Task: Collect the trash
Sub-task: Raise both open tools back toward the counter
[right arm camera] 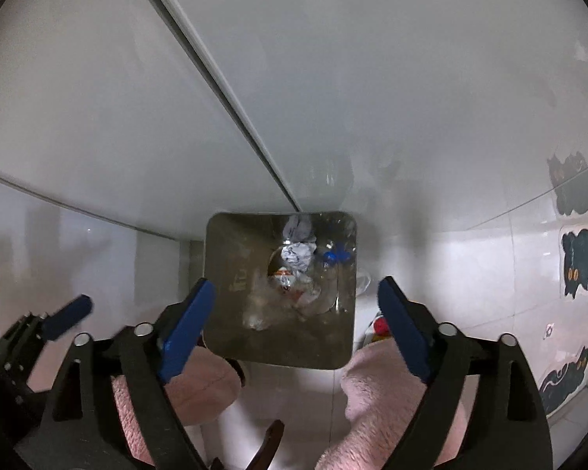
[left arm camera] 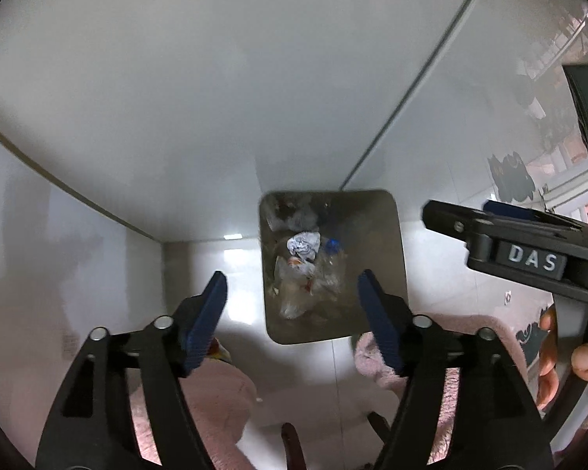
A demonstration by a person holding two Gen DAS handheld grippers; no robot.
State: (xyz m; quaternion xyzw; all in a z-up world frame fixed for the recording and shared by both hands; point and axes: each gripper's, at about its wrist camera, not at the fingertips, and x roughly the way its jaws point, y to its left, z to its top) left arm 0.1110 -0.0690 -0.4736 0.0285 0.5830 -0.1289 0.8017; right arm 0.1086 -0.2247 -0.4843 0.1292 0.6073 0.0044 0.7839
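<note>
The trash bin [left arm camera: 333, 266] is standing on the floor ahead of and below both sets of jaws, already holding crumpled paper [left arm camera: 303, 244]. Left gripper [left arm camera: 292, 319] and right gripper [right arm camera: 296, 325] are hovering with jaws wide, empty, likely having just released.

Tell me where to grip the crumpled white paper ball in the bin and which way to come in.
Grip the crumpled paper ball across its bunched middle, coming straight down through the open top of the bin. It lies on top of the clear plastic wrappers, beside the blue bottle cap, and the bin's walls block any sideways approach.
</note>
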